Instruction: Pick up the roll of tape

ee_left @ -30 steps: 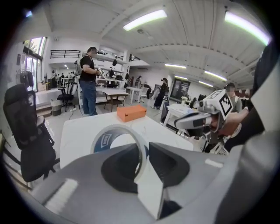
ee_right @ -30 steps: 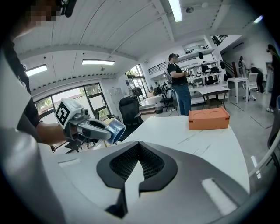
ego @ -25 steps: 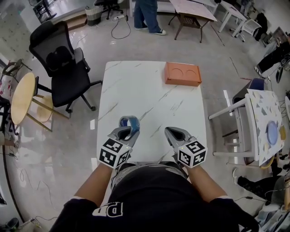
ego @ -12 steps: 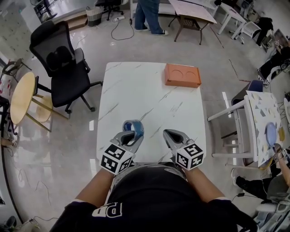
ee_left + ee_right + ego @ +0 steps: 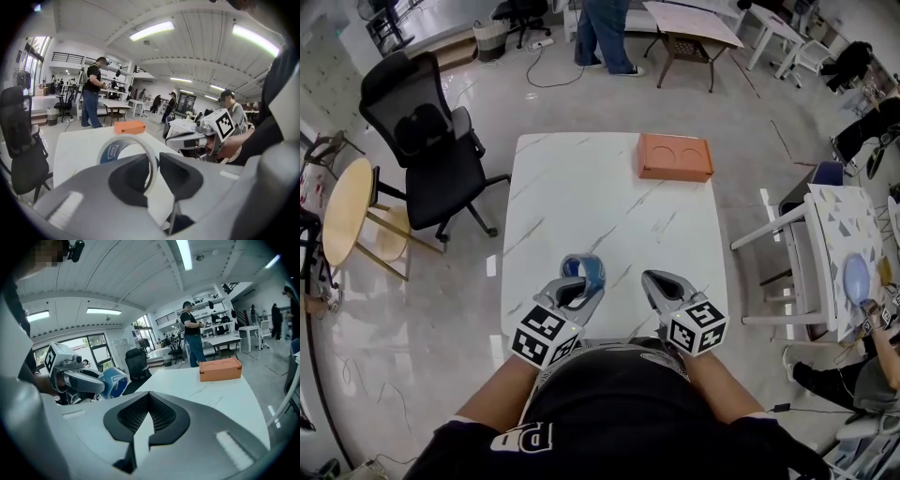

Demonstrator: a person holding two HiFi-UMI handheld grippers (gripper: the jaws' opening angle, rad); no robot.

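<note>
While the left gripper pinches the wall of the roll of tape at lower centre of the head view, ring upright just beyond its tips, the right gripper sits beside it, pressed together on nothing.

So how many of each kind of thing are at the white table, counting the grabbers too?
hand-held gripper: 2 (left hand-held gripper, right hand-held gripper)
roll of tape: 1
orange box: 1
Total: 4
</note>
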